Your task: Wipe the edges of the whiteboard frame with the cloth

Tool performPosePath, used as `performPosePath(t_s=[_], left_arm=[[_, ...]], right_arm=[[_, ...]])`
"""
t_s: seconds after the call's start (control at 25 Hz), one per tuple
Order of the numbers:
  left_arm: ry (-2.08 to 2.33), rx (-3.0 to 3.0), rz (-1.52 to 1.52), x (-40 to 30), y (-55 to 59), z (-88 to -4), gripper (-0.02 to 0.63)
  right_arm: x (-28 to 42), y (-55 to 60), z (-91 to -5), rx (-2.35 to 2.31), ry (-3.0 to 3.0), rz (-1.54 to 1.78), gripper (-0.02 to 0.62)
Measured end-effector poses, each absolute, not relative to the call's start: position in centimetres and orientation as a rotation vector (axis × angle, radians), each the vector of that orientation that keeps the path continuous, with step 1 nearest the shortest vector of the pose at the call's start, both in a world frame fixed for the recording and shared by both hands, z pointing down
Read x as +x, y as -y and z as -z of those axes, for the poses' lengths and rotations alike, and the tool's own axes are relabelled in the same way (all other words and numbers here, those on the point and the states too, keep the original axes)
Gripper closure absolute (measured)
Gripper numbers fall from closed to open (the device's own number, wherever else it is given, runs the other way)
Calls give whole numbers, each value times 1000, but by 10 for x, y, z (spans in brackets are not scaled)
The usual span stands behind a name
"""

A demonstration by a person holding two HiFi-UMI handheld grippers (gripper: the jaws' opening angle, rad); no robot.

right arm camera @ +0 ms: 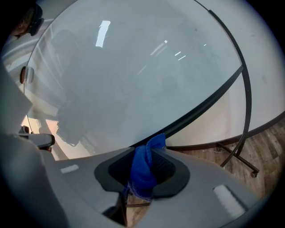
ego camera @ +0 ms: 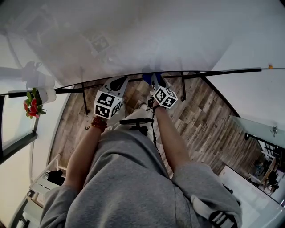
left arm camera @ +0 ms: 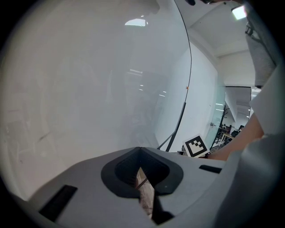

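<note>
Cloth (right arm camera: 149,151) pinched in right claw (right arm camera: 141,178), at bottom edge of whiteboard frame (right arm camera: 209,100). Left claw (left arm camera: 141,176) closed, empty. Probably most edges left to wipe.

A wood-plank floor (ego camera: 200,116) in mixed brown and grey tones runs beneath everything, meeting a white wall (ego camera: 262,93) along a dark baseboard (right arm camera: 200,146). At the left, a small plant (ego camera: 33,103) with red blooms and green leaves sits in a white pot (ego camera: 48,95). A glass panel (ego camera: 254,127) stands at the right, with what may be office furniture behind it, too small to tell. A white slatted rack (ego camera: 42,185) sits low at the left. A ceiling light (left arm camera: 239,12) glows overhead.
</note>
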State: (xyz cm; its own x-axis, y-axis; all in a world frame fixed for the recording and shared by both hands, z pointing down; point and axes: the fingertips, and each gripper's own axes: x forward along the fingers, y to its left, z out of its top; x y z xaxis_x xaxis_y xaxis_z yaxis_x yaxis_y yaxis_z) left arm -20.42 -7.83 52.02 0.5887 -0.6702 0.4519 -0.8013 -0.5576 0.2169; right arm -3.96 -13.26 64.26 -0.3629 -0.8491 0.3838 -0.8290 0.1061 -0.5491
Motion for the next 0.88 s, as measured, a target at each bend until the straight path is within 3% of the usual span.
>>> performPosePath(t_s=[0.88], left_arm=[[1207, 2381, -517, -247, 42, -529, 597]], right_arm=[[-64, 126, -642, -1751, -2286, 1135, 485]])
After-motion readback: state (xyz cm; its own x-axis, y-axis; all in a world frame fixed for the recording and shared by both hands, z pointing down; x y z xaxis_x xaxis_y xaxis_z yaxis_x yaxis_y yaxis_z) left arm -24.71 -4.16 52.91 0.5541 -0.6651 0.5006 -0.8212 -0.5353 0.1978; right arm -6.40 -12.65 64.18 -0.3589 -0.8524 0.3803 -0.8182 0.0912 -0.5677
